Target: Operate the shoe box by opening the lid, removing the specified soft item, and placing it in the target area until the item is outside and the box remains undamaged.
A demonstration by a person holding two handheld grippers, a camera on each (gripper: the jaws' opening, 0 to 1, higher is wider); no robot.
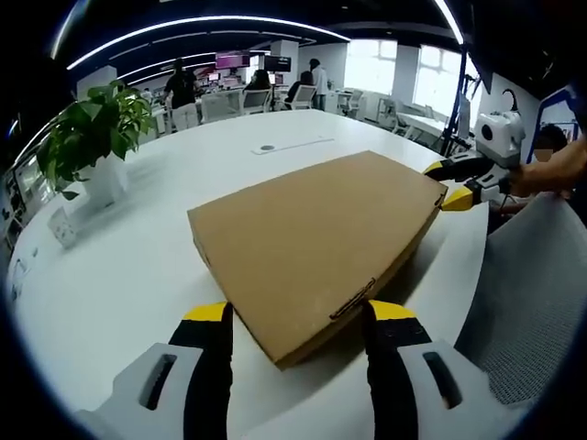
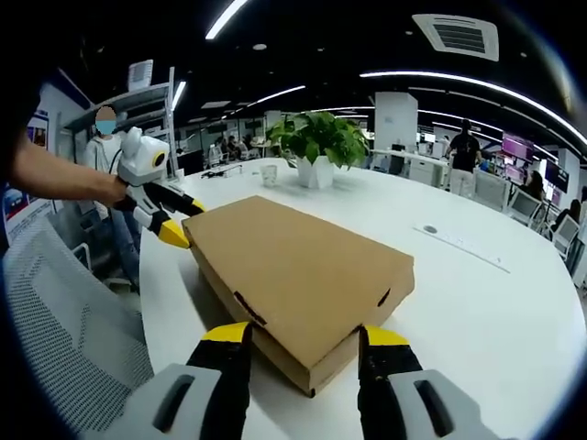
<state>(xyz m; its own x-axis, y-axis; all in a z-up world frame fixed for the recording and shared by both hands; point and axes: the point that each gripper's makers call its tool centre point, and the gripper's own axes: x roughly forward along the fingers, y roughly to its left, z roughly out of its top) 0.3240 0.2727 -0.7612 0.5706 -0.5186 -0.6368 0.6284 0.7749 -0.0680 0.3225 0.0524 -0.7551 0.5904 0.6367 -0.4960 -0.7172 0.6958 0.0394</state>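
Note:
A flat brown cardboard shoe box lies on the round white table with its lid closed. My left gripper is open, its yellow-tipped jaws standing either side of the box's near corner. At the box's far right corner my right gripper is held by a hand. In the right gripper view the same box has its near corner between the open jaws of my right gripper. My left gripper sits at the far left corner there. The box's contents are hidden.
A potted green plant stands on the table beyond the box. A grey mesh chair is against the table's edge. A round socket is set in the tabletop. People and desks fill the office behind.

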